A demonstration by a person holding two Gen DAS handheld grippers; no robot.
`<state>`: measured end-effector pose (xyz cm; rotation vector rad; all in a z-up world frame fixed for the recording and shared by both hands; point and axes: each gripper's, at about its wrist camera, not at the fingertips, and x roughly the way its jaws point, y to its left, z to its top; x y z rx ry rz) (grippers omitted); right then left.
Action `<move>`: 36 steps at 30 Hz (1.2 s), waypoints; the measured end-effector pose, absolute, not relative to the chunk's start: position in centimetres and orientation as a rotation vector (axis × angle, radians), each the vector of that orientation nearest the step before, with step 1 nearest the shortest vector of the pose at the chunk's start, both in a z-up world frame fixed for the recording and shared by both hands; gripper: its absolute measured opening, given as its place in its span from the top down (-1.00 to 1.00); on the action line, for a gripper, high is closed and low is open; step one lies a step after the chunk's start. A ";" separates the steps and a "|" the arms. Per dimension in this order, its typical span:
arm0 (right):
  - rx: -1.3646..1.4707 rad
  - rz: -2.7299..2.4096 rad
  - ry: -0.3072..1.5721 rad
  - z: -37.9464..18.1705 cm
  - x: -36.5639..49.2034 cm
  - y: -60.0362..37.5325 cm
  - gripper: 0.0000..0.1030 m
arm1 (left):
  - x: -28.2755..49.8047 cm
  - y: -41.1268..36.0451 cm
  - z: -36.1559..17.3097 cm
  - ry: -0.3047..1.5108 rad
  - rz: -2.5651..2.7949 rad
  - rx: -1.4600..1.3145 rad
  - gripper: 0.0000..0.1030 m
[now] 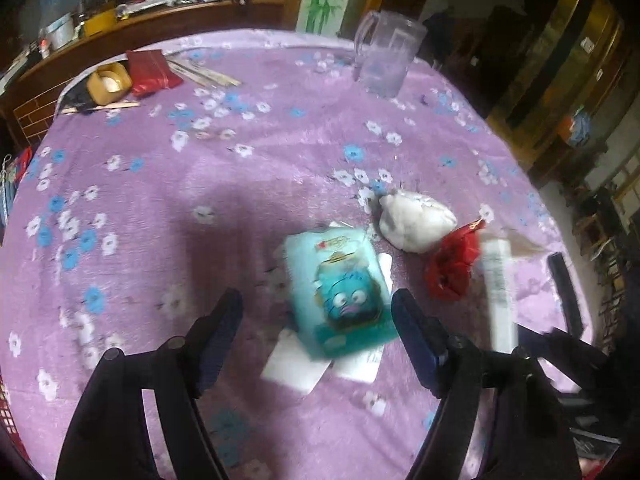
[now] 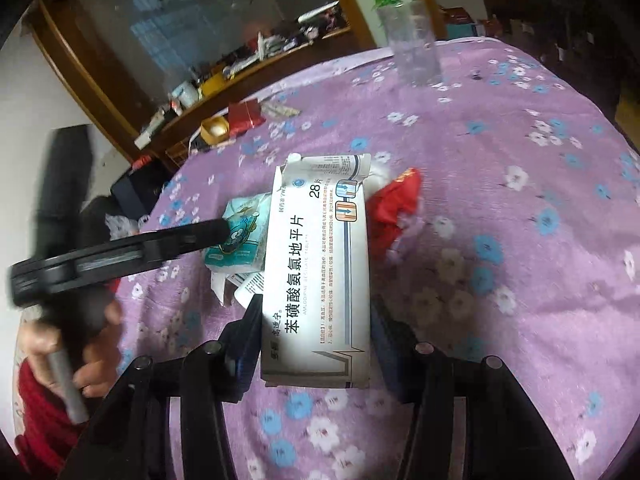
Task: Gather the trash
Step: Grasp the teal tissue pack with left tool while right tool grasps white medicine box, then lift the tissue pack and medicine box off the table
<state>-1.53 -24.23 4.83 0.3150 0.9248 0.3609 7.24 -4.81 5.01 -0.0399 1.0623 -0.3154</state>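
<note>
A teal tissue packet (image 1: 340,300) with a cartoon face lies on the purple flowered tablecloth (image 1: 160,208). My left gripper (image 1: 318,320) hangs open just above it, one finger on each side and neither pad touching. Beside the packet lie a crumpled white tissue (image 1: 416,220) and a red wrapper (image 1: 452,264). My right gripper (image 2: 318,332) is shut on a white medicine box (image 2: 320,264), held lengthwise above the table. In the left wrist view the box (image 1: 498,292) is a blur at the right. One left finger (image 2: 208,232) reaches the packet (image 2: 244,232) in the right wrist view.
White paper scraps (image 1: 296,360) lie under the packet. A clear plastic jug (image 1: 386,56) stands at the far edge. A yellow container (image 1: 108,82), a red pack (image 1: 152,70) and sticks (image 1: 204,74) sit far left. A hand (image 2: 92,340) in a red sleeve holds the left gripper.
</note>
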 end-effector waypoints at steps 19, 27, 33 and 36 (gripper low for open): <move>0.376 0.394 0.858 4.9 -5.4 -24.9 -0.07 | 3.0 -5.3 6.0 0.891 -0.278 0.042 0.36; 0.275 0.420 0.830 5.7 -7.1 -20.8 -0.07 | -4.5 -2.3 8.2 0.731 -0.212 0.058 0.36; 0.225 0.445 0.835 6.0 -8.1 -17.8 -0.07 | -7.5 0.5 8.3 0.707 -0.162 0.041 0.35; 0.191 0.453 0.829 6.4 -8.8 -16.5 -0.07 | -8.6 1.9 8.3 0.705 -0.151 0.028 0.35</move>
